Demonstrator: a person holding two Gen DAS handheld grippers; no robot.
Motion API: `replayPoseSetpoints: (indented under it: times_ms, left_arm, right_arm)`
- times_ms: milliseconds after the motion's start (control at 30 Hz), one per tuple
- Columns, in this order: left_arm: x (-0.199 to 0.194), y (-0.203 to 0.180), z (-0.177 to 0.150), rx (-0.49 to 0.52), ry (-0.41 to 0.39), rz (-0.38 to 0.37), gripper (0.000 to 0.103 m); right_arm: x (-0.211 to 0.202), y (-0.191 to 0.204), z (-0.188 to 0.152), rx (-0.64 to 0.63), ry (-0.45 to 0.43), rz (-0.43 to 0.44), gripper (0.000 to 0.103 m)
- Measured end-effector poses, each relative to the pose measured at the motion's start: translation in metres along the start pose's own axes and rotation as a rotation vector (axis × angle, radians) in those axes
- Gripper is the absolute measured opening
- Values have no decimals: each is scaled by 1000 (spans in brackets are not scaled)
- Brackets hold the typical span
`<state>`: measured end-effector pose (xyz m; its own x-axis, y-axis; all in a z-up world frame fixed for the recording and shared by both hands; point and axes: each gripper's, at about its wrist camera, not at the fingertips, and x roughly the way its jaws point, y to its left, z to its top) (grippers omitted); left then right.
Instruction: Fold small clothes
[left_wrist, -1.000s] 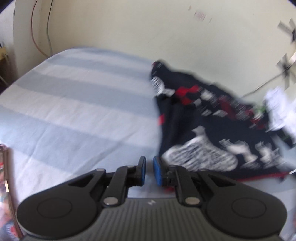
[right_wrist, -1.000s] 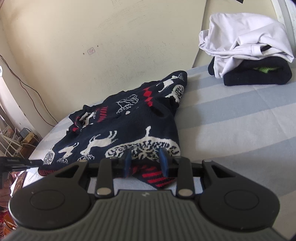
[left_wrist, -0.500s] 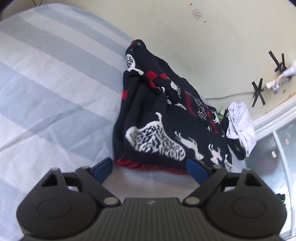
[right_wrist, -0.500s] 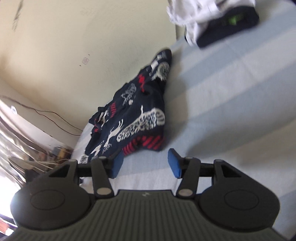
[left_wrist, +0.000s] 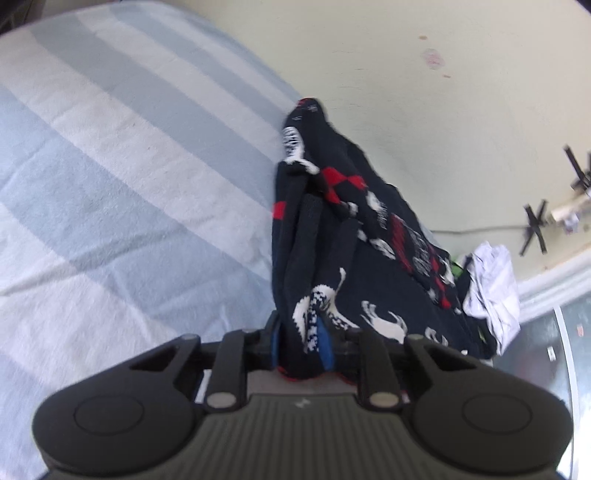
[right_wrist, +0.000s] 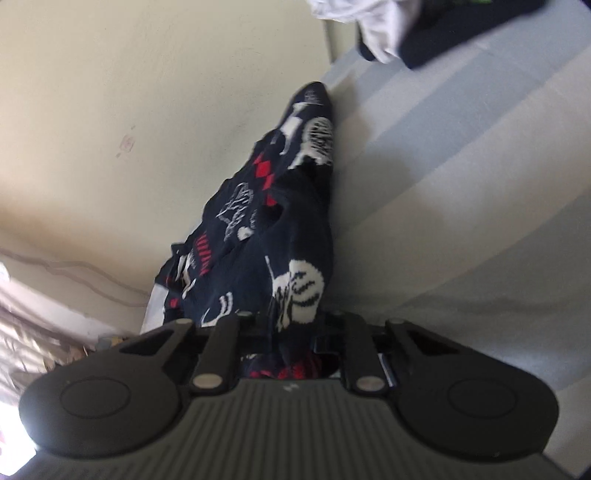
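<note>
1. The left gripper (left_wrist: 300, 341) has just closed — its fingers clamp the hem of the dark patterned sweater (left_wrist: 354, 258).
2. The right gripper (right_wrist: 295, 332) has likewise just closed on the hem's other corner.
3. The sweater lies on the striped bed (left_wrist: 110, 166) against the wall, pinched at both corners, probably for spreading flat.

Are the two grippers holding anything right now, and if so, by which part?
Both hold the navy patterned sweater: the left hand-held gripper and right hand-held gripper have just closed on its near, red-trimmed hem edge, one at each end.
</note>
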<state>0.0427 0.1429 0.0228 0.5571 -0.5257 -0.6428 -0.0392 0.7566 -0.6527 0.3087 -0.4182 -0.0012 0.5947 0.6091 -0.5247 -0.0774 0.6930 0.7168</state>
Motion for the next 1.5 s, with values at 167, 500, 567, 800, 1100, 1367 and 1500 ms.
replayPoseSetpoints:
  times_ms: [167,500,567,800,1100,1367,1500]
  left_arm:
    - [-42,-16,-16,66,-38,-39,17]
    - [-70,6,-91,45,36,80,20]
    - [-73,7,-93,76,38,133,30]
    - [-98,-47,-62,372,-152,206,42]
    - [-3,-67,-48,602,19,324,5]
    - [-43,-62,-17,500,-171,292,5]
    - [-1,-46,-12,506,-51,411,9]
  right_arm:
    - [-48,15,-9,-139,0,71,16]
    - [-78,12,-46,-282,94,9,17]
    - [-68,9,-47,-345,115,-51,24]
    - [-81,6,-9,-380,-54,-57,47]
    - [-26,28,-18,-600,-15,-138,8]
    - [-58,49,10,-639,-221,-57,8]
    - [-6,24,20,-553,-92,-139,13]
